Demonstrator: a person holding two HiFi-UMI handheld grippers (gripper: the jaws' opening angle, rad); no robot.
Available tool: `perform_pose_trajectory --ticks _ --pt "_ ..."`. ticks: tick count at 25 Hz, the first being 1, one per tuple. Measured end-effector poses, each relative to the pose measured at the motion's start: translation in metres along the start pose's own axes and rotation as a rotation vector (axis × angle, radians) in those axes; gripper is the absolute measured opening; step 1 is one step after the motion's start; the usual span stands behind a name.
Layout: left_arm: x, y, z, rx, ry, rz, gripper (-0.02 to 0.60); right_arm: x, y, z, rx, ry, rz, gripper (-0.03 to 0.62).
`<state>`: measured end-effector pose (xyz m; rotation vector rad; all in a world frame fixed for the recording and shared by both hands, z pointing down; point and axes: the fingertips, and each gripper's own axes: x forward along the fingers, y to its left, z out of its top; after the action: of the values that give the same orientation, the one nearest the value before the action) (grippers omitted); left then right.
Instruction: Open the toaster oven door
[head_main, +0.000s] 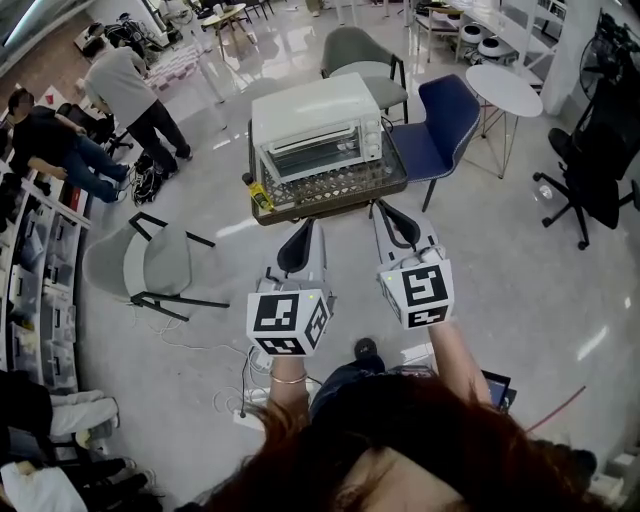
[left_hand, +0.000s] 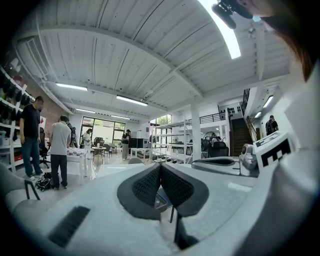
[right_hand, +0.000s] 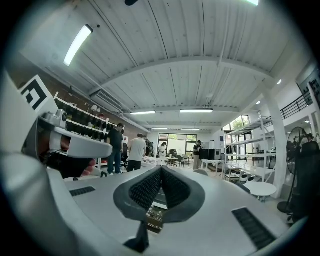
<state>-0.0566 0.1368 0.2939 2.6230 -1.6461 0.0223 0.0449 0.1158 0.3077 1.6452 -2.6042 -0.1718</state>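
Observation:
The white toaster oven stands on a small dark table in front of me, its glass door facing me and closed. Both grippers are held side by side just short of the table's near edge, pointing at the oven. My left gripper has its pads pressed together with nothing between them, as the left gripper view also shows. My right gripper is likewise shut and empty, its pads meeting along one line in the right gripper view. Neither gripper touches the oven.
A yellow item lies on the table's left corner. A blue chair and a grey chair stand behind the table, with a white round table and a black office chair at right. A grey chair and people are at left.

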Motion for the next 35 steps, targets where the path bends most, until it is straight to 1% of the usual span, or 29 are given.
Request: perform_pose_trajectory --ticks 5,9,17,26,35 --pt "0.005 0.015 -0.001 0.005 -0.005 -0.019 0.015 0.019 0.009 0.004 -0.006 0.0 0.002 0.002" --pt "0.01 0.024 -0.002 0.011 0.004 -0.041 0.015 0.033 0.012 0.006 0.001 0.0 -0.014 0.002" --pt "0.02 0.042 -0.004 -0.001 0.003 -0.067 0.015 0.052 0.015 0.005 0.055 0.01 -0.026 0.002" --pt "0.036 0.061 -0.008 -0.012 0.005 -0.073 0.015 0.077 0.023 0.0 0.084 0.014 0.005 0.002" --pt "0.066 0.077 -0.015 -0.02 0.012 -0.072 0.015 0.109 0.016 -0.014 0.103 0.043 0.017 0.002"
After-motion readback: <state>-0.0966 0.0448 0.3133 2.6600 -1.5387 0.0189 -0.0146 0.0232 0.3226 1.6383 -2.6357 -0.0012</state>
